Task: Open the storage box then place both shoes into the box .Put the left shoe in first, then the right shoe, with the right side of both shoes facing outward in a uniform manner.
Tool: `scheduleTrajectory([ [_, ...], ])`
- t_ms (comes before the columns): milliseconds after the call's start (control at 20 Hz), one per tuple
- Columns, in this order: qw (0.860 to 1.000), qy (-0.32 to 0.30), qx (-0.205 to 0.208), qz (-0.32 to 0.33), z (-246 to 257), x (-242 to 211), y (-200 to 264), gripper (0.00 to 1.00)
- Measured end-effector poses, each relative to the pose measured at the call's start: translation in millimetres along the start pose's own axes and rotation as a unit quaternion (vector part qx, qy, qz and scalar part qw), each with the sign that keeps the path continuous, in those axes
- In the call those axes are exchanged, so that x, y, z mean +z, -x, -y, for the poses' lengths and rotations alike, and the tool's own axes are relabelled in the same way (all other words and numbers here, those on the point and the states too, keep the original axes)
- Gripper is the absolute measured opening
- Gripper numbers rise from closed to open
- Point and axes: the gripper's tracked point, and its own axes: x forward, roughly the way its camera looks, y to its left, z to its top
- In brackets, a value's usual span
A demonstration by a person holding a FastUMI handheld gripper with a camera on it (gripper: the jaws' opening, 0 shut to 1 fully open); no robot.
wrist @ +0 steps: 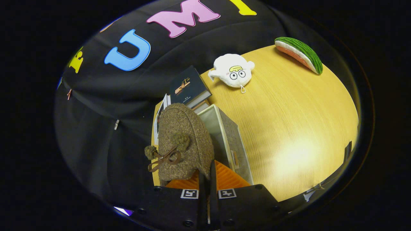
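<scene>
A brown fuzzy shoe (184, 141) with two pom-poms and a brown bow hangs just ahead of my fingers, off the table. My gripper (207, 175) is shut on the shoe's rear rim, its fingers almost touching. Beside the shoe stands the grey fabric storage box (236, 141), open at the top, with its pale lining (212, 125) showing. The shoe covers part of the box's near side. Whether anything lies inside the box is hidden.
A stack of books (189, 86) sits just beyond the box by the booth wall. A white plush toy (232, 70) and a watermelon-slice plush (300, 54) lie farther off on the wooden table (289, 128), whose broad surface spreads beside the box.
</scene>
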Motion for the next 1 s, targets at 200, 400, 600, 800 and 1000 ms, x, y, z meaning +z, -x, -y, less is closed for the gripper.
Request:
scheduleTrajectory([
  [200, 1.000, 0.011, 0.019, -0.005, -13, -9, 0, 0.34],
  [400, 0.998, 0.012, 0.048, 0.033, -34, 3, 15, 0.98],
  [600, 0.993, 0.061, 0.052, 0.088, -32, 24, 37, 0.99],
  [800, 0.982, 0.110, 0.034, 0.151, -12, 34, 60, 0.98],
  [1000, 0.969, 0.147, 0.017, 0.195, 3, 49, 76, 0.98],
])
